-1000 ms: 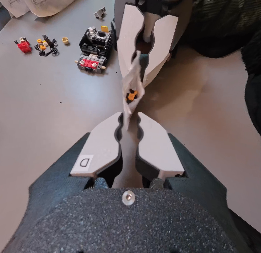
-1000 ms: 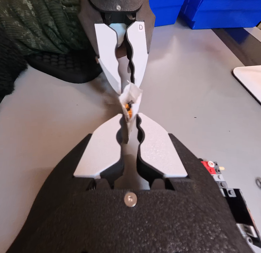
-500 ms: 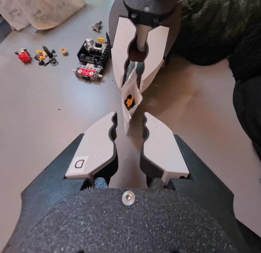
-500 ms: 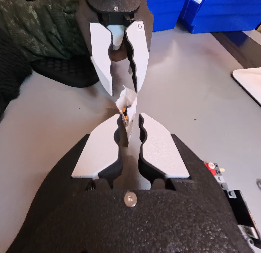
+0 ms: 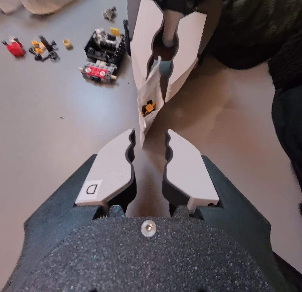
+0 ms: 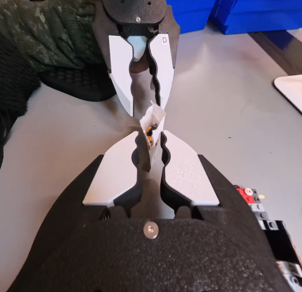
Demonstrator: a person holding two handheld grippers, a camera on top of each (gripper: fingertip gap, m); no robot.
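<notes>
A small white paper bag [image 5: 150,91] with its mouth open, holding orange and black bricks [image 5: 148,107], stands on the grey table between my two grippers, which face each other. My left gripper [image 5: 150,134] is open; the bag's near end pokes between its fingertips [image 5: 121,142] without touching them. My right gripper [image 6: 149,134] is open too. The bag [image 6: 155,119] stands between its pads [image 6: 174,147] with its thin end free in the gap, and the pads do not press it. The left gripper's fingers [image 6: 121,68] show just beyond the bag in the right wrist view.
A part-built black, grey and red brick model [image 5: 103,55] sits left of the bag and shows again in the right wrist view [image 6: 251,201]. Loose small pieces [image 5: 40,47] lie farther left. White paper bags [image 5: 40,1], blue bins [image 6: 253,10], a dark green sleeve [image 6: 40,31] and a white board [image 6: 290,91] ring the area. The tips of one gripper are about 4 centimeters away from the tips of the other.
Both grippers were shut on the bag's two ends a second ago. Both have widened, the left more, and let go. The bag's mouth has spread open.
</notes>
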